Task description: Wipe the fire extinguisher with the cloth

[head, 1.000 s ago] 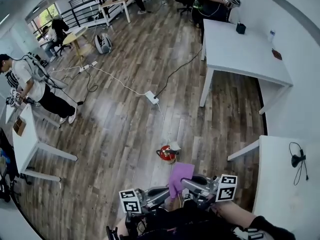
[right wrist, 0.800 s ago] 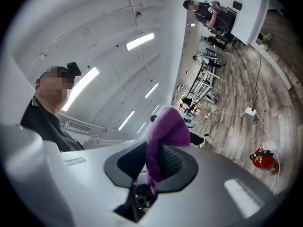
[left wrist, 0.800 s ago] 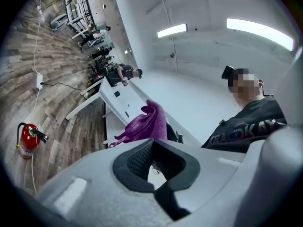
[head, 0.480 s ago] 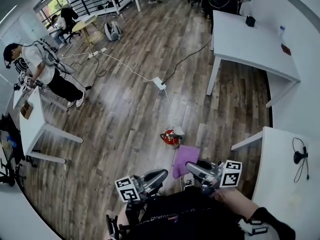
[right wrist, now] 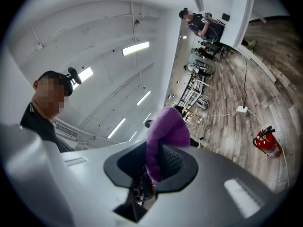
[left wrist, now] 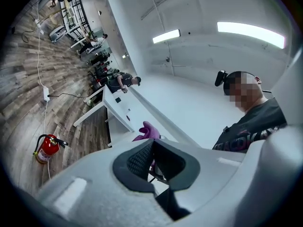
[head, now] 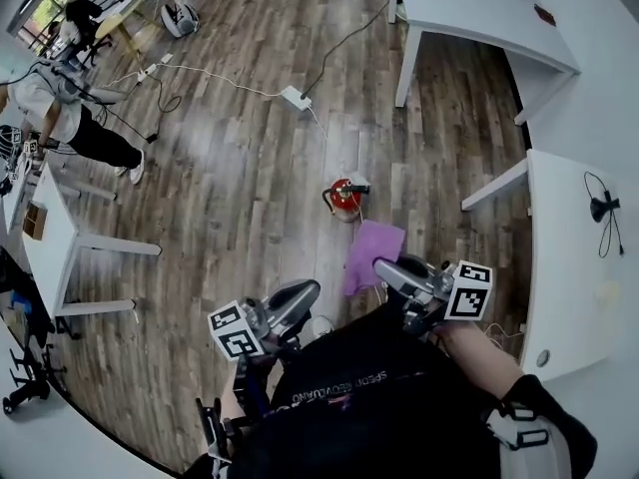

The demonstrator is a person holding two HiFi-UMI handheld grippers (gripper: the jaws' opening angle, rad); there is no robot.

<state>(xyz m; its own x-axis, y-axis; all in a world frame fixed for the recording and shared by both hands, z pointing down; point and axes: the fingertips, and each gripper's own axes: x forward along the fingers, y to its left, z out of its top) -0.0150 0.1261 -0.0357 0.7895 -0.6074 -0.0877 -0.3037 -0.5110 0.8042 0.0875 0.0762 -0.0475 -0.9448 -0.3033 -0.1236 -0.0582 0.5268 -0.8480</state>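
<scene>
1. We stand in a large open office with a wood-plank floor (head: 240,188). Other people work well apart from us at its far side, and cables run to a power strip (head: 296,97) on the boards.
2. One white table (head: 584,267) sits at our right and another (head: 469,13) farther ahead. The stretch of floor between them is open.
3. The red fire extinguisher (head: 344,198) stands on that floor, ahead of both grippers and well below them. We judge it upright, its long axis running floor to ceiling, since we look down on its top and handle.
4. The right gripper (head: 384,267) is the nearer one. The extinguisher lies ahead of its fingers and slightly to the left, so the coming move is likely forward and down. The left gripper (head: 308,289) is farther off, with its jaws closed together on nothing.
5. The purple cloth (head: 371,252) is pinched between the right gripper's jaws and hangs forward from them, not yet touching the extinguisher.
</scene>
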